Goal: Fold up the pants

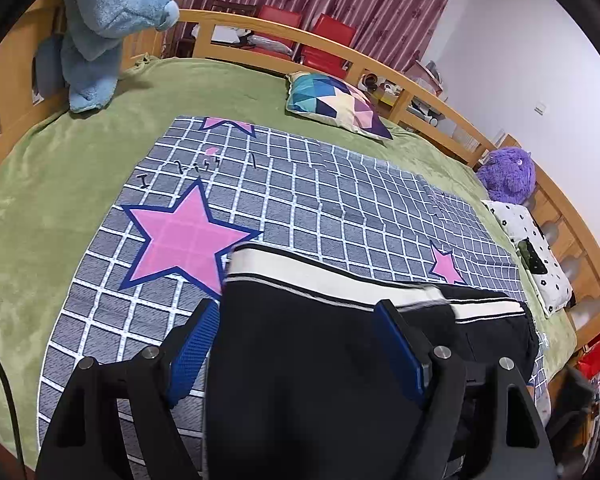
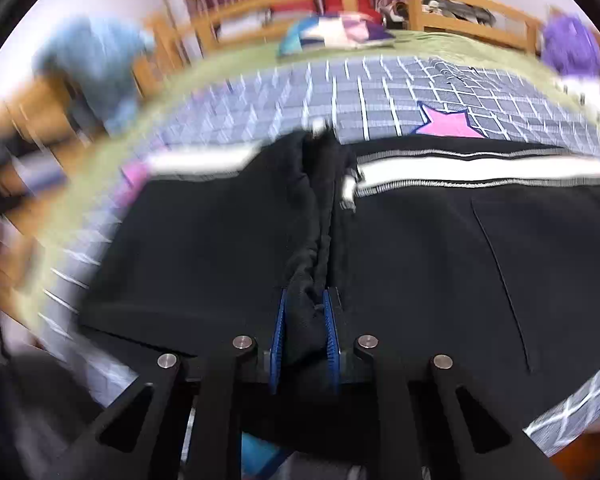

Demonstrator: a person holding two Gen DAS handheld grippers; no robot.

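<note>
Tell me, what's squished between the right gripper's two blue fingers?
A bunched fold of the black pants, pinched by the right gripper; the right wrist view shows it.

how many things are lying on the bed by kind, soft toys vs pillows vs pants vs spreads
soft toys: 2, the blue plush animal and the purple fuzzy plush
pillows: 2, the geometric-patterned cushion and the white black-flowered pillow
pants: 1, the black pants with white striped waistband
spreads: 2, the grey checked star sheet over the green fleece blanket
total: 7
</note>
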